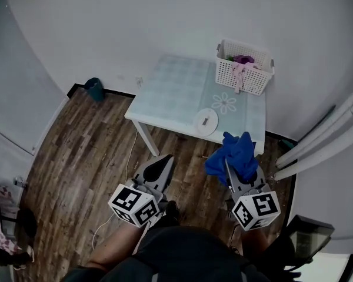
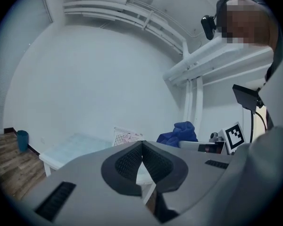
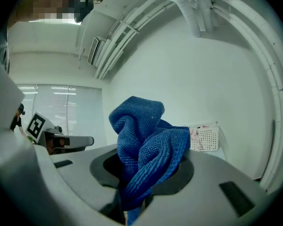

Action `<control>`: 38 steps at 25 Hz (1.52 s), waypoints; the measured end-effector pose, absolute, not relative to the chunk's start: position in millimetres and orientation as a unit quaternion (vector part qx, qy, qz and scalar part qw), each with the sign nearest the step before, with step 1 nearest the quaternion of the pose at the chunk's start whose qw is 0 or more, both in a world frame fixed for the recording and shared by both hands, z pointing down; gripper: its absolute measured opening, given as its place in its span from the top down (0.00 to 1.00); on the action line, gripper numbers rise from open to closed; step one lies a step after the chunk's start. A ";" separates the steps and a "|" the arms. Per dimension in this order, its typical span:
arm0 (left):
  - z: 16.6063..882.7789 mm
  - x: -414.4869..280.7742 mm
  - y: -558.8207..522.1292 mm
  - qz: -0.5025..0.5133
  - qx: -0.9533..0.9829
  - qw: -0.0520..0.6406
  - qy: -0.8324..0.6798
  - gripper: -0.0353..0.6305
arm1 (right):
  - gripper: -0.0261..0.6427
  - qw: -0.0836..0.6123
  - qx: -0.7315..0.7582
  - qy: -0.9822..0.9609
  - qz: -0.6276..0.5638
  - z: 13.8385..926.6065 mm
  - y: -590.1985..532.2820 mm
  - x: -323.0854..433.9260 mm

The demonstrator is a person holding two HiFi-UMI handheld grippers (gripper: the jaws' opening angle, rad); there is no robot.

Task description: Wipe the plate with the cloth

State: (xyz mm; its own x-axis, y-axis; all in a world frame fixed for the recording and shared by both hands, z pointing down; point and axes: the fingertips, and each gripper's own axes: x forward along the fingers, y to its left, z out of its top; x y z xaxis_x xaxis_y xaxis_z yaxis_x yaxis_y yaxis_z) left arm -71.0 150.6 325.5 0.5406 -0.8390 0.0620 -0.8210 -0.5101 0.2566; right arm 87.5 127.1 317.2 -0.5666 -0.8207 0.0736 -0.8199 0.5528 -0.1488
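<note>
Crumpled blue microfibre cloth [image 3: 144, 145] clamped in my right gripper [image 3: 140, 175]
My left gripper [image 2: 142, 147] has fingers together, empty. The round white plate [image 1: 206, 121] sits near the pale table [image 1: 170, 87]'s near edge; the white lattice basket [image 1: 253, 80], far right, holds purple fabric [image 1: 243, 59].

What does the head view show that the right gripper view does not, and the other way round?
Only the head view shows the white plate and the teal bin. Only the right gripper view shows window blinds and ceiling pipes. Both show the blue cloth clamped in the right gripper, the white basket and the left gripper.
</note>
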 end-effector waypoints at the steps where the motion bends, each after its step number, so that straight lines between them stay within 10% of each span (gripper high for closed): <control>1: 325.5 -75.4 142.5 -0.032 0.870 0.128 -0.475 0.93 | 0.76 0.001 -0.468 0.880 -0.083 316.7 120.1 82.6; 38: 364.7 -101.4 -103.4 0.026 0.888 0.159 -0.430 0.93 | 0.76 -0.018 -0.523 0.848 -0.090 324.4 -117.2 66.8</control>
State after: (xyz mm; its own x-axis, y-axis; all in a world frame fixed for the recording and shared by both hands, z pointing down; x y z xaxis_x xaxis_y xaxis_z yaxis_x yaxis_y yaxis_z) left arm -101.4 -103.4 364.7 0.6284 -0.7561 0.1825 -0.7726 -0.5795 0.2593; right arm 66.8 -117.2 324.4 -0.4533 -0.8826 0.1250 -0.8891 0.4377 -0.1339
